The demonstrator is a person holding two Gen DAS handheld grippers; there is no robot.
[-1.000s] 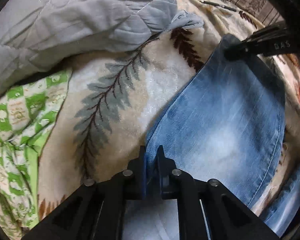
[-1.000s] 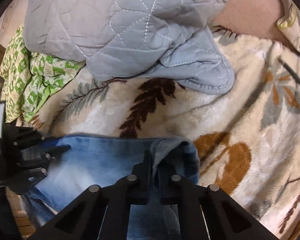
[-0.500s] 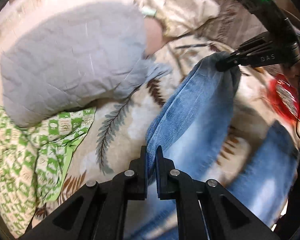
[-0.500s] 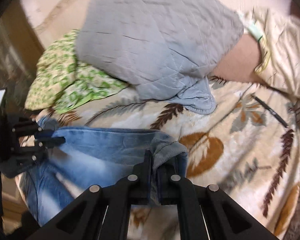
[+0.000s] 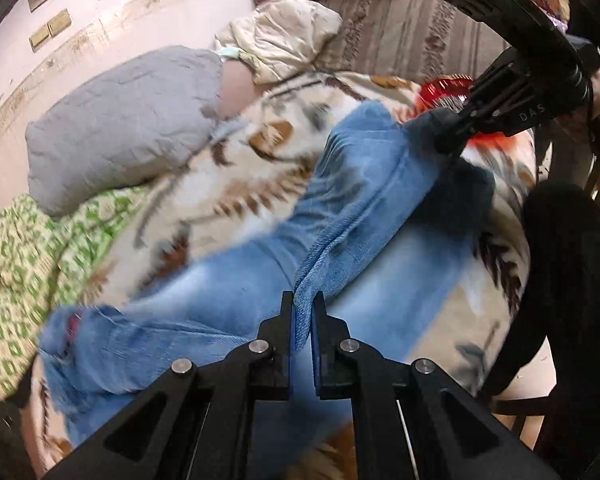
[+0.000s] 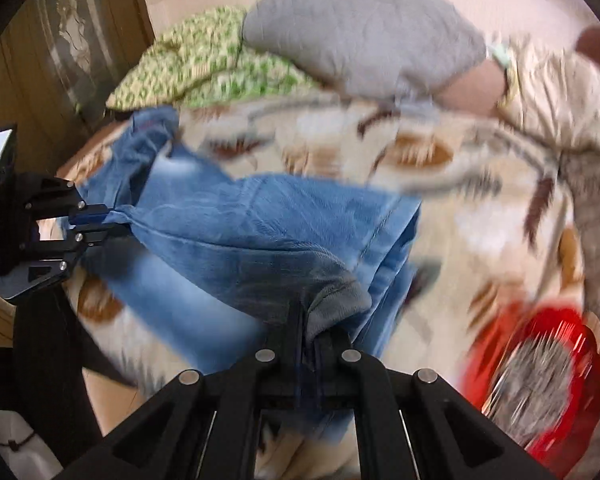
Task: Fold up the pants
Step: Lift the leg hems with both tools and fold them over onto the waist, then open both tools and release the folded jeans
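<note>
Starting at the left, our left gripper (image 5: 302, 312) is clamped on an edge of the pants (image 5: 364, 216), the blue denim pinched between its pads; in the right wrist view the same gripper (image 6: 116, 220) sits at the far left, biting a corner of the cloth. The pants hang between our two grippers above the bed blanket (image 5: 236, 184), with a lower layer trailing on the leaf-patterned cover and a frayed hem (image 5: 72, 328) lying toward the green patterned cloth (image 5: 40, 248). Moving right, our right gripper (image 6: 308, 320) is closed on a bunched fold of denim that shows its grey inner side, and from the left wrist view it (image 5: 444, 136) holds the far end of the same raised edge. We judge that we are in the middle of a fold: one end of the pants is lifted by both corners and being carried over the rest. The next move, as we see it, calls for keeping the held edge taut and level, bringing it over the lower layer until the edges line up, then lowering it before letting go. Much is hard to read: both views are smeared by motion, so we cannot tell whether we hold the waistband or the leg ends. The grey quilt (image 6: 364, 28) covers part of the bed, a red object (image 6: 548, 376) at the right is too blurred to name, and the near part of the pants is hidden beneath our grippers.
</note>
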